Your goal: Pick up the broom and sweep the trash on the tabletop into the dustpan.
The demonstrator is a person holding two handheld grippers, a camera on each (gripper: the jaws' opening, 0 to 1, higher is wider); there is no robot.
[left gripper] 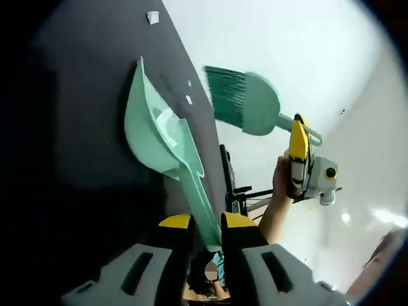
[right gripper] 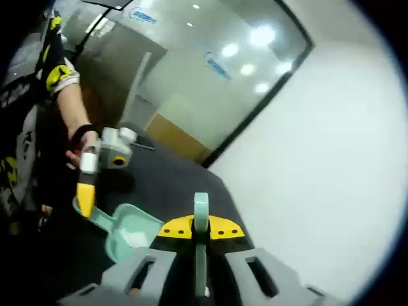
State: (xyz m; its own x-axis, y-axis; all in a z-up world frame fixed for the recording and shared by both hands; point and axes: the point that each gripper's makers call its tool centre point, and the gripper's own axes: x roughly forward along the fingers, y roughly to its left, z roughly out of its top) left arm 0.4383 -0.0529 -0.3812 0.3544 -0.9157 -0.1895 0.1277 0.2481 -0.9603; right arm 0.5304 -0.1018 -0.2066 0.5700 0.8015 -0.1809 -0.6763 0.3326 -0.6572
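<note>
Left gripper point(left gripper: 205, 223) clenched on dustpan point(left gripper: 156, 131) handle, pan tilted against dark tabletop point(left gripper: 89, 127). Right gripper point(right gripper: 201, 231) clamped on broom point(left gripper: 245, 102) handle, bristles lifted off table beside pan. White scraps point(left gripper: 171, 125) sit in pan. 3 bits of trash point(left gripper: 153, 17) left on tabletop; sweeping looks unfinished.

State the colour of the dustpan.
Mint green; the dustpan shows best in the left gripper view.
</note>
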